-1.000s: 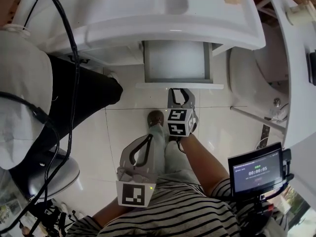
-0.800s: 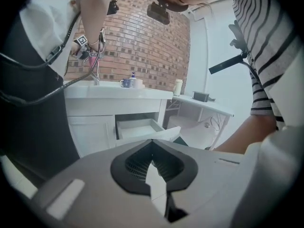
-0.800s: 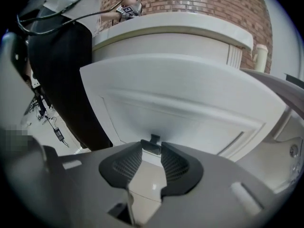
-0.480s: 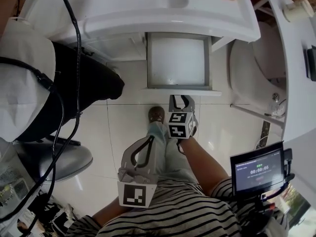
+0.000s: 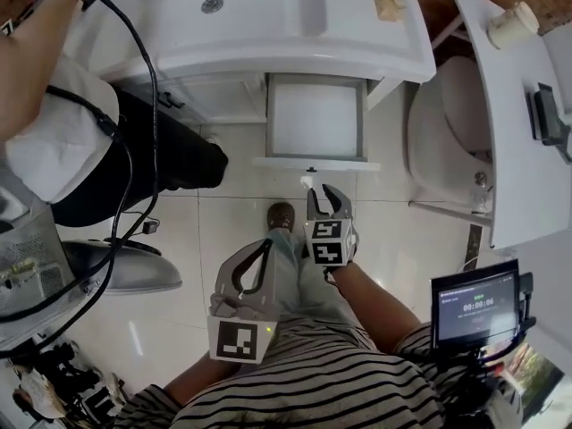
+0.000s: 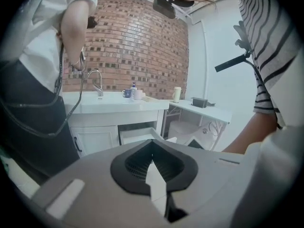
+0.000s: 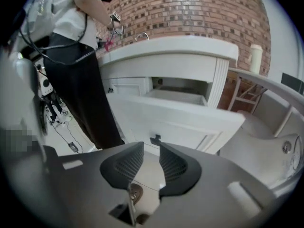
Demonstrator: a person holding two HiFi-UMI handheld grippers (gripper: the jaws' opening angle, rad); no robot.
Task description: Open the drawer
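White-tiled bathroom floor, brick wall behind. The drawer (image 5: 315,119), upper centre, stands well out of the cabinet (image 5: 214,105). My right claw (image 5: 326,195), just below the knob (image 5: 311,169), is spread and closing on nothing. My left claw (image 5: 265,250), lower left, is pressed together. For more travel I'd pinch the knob squarely and pull straight.

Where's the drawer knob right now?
In the head view the drawer knob is centred on the pulled-out drawer front before the sink counter, just beyond the right hand-held gripper, whose jaws are closing with nothing between them.
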